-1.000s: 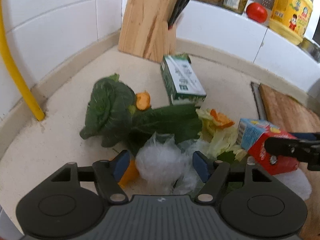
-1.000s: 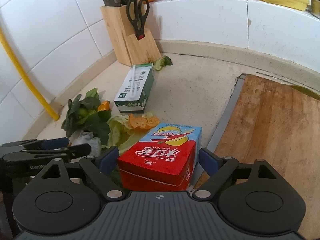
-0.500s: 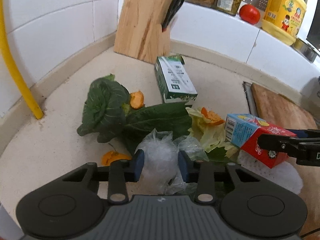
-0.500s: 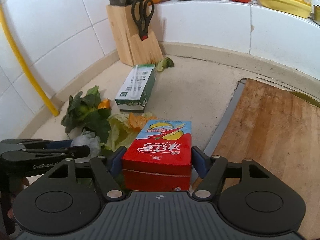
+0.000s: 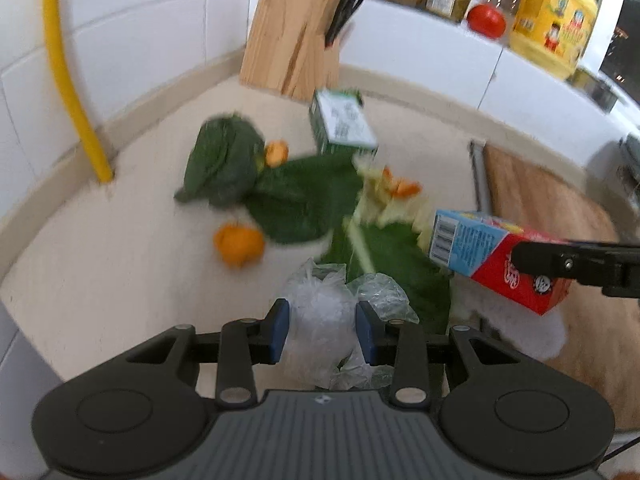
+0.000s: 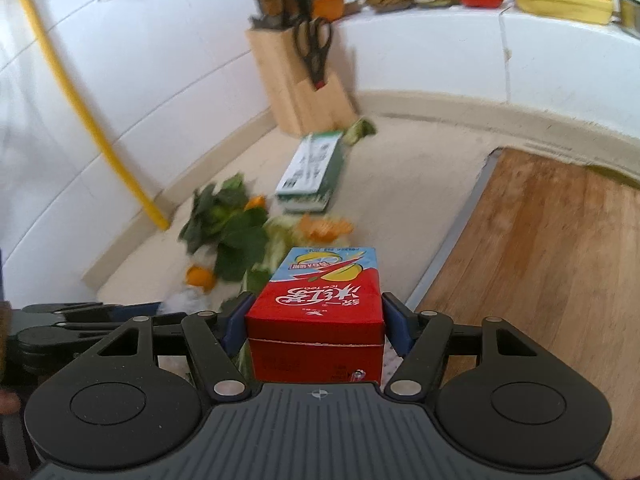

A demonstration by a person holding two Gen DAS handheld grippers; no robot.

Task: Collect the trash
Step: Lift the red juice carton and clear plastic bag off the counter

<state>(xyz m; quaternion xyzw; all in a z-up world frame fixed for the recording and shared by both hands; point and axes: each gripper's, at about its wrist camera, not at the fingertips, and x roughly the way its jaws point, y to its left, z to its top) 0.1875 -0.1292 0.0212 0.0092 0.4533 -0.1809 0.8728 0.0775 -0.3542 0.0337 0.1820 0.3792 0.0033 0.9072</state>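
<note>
Two grippers work over a pale stone counter (image 5: 100, 264) that fills most of both views, with a wooden cutting board (image 6: 552, 264) set into it on the right side. A white tiled wall rises behind, crossed by a yellow pipe (image 5: 66, 80). A wooden knife block (image 6: 304, 84) with black scissors stands at the back, and above it a ledge carries jars, a tomato (image 5: 486, 21) and a yellow oil jug (image 5: 554, 24).

Dark green leaves (image 5: 296, 196) lie spread in the middle of the counter, with paler lettuce scraps beside them. A green and white carton (image 5: 342, 124) lies flat just in front of the knife block.

The right gripper (image 6: 316, 322) is closed on a red and blue drink carton (image 6: 320, 300); both blue pads press against its sides, and the left wrist view shows the carton tilted and raised clear of the counter, above the leaves and beside the cutting board. The left gripper (image 5: 320, 330) is clamped on a crumpled clear plastic bag (image 5: 320, 312), pads squeezing it from both sides; its loose edges spill out past the right finger. Whether the bag touches the counter cannot be told.

Orange peel pieces lie scattered: one (image 5: 239, 245) on bare counter left of the leaves, a smaller one (image 5: 277, 152) beside the leafy bunch, another on the lettuce.
</note>
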